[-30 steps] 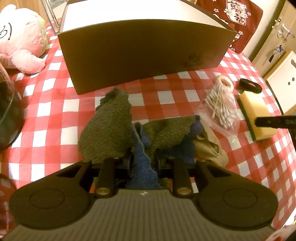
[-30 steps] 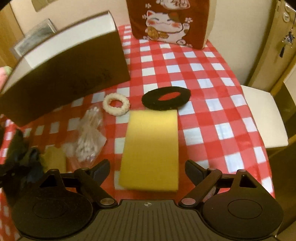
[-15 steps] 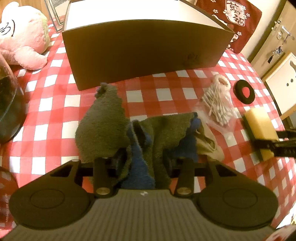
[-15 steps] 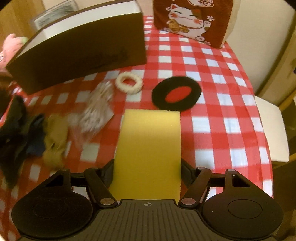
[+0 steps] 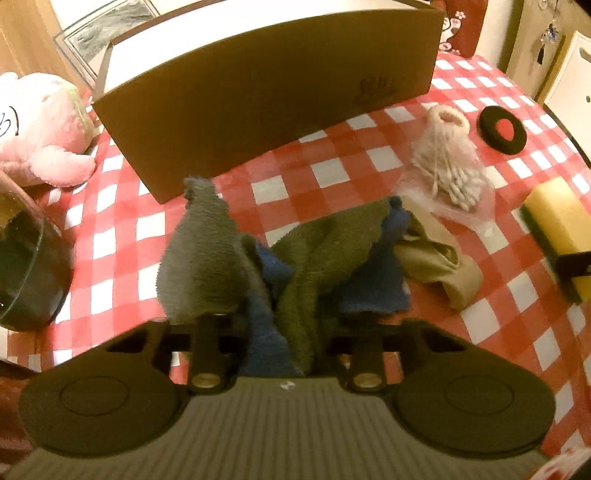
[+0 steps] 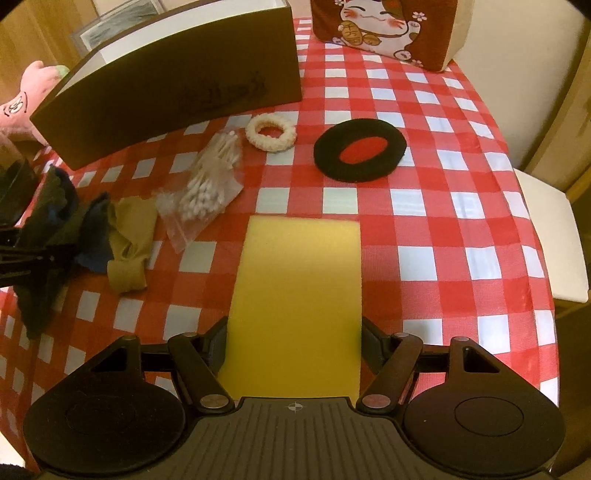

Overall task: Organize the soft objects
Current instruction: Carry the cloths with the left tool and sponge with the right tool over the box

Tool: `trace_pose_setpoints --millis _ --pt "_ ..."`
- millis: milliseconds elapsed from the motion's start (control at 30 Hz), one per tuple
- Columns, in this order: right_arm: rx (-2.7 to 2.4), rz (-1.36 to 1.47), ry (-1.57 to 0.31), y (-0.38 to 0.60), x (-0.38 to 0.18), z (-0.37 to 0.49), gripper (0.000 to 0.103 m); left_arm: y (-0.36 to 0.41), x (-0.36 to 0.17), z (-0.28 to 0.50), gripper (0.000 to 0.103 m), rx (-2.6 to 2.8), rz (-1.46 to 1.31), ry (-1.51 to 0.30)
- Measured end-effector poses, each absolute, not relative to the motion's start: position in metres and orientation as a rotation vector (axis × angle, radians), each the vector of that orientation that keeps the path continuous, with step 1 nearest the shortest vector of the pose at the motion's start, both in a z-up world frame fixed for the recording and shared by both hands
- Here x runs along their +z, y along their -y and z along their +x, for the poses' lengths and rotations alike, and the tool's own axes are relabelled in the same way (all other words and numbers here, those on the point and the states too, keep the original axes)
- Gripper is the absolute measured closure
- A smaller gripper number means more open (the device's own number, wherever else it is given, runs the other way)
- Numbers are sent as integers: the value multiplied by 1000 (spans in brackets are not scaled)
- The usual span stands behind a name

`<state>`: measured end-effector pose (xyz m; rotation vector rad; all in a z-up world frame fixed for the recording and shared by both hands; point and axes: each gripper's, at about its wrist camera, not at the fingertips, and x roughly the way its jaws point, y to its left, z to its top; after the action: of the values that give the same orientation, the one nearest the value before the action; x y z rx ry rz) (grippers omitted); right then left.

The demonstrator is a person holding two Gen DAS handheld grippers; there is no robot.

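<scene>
Left gripper (image 5: 284,325) is closing on the bunched towel (image 5: 295,266), green and blue terry gathered between its jaws and draped out across the checked tablecloth (image 5: 325,173). Over on the other side, the right gripper (image 6: 293,341) has its jaws pressed to both long sides of the yellow sponge (image 6: 295,295), which lies flat on the cloth and reaches away from the camera.

Writing now: the red cushion (image 6: 384,29) at the far edge carries a beckoning-cat picture with a gold coin bearing small characters, too fine to read. The brown box (image 6: 177,92) has a dark printed mark on its front wall, and that can't be made out either. The pink plush toy (image 5: 40,129) shows a black curved mark on its side.

Around the towel: a tan rolled cloth (image 5: 439,266) just beside it, then a clear bag of cotton swabs (image 6: 207,184), a cream scrunchie (image 6: 270,132) and a black ring pad (image 6: 360,149) with a red centre. A dark glass bowl (image 5: 26,273) sits at the left. The box stands right behind the towel, open side up.
</scene>
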<state>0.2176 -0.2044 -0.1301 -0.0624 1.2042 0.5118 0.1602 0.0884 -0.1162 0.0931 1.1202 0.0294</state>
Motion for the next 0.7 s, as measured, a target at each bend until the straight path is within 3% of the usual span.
trace_pose_setpoints --millis 133,700 --pt "529 -60 -1197 205 -127 217 33 -103 -106 156 89 53 14 -1115" --pt "671 -44 -982 197 -52 233 33 -135 36 129 89 129 -101 -800"
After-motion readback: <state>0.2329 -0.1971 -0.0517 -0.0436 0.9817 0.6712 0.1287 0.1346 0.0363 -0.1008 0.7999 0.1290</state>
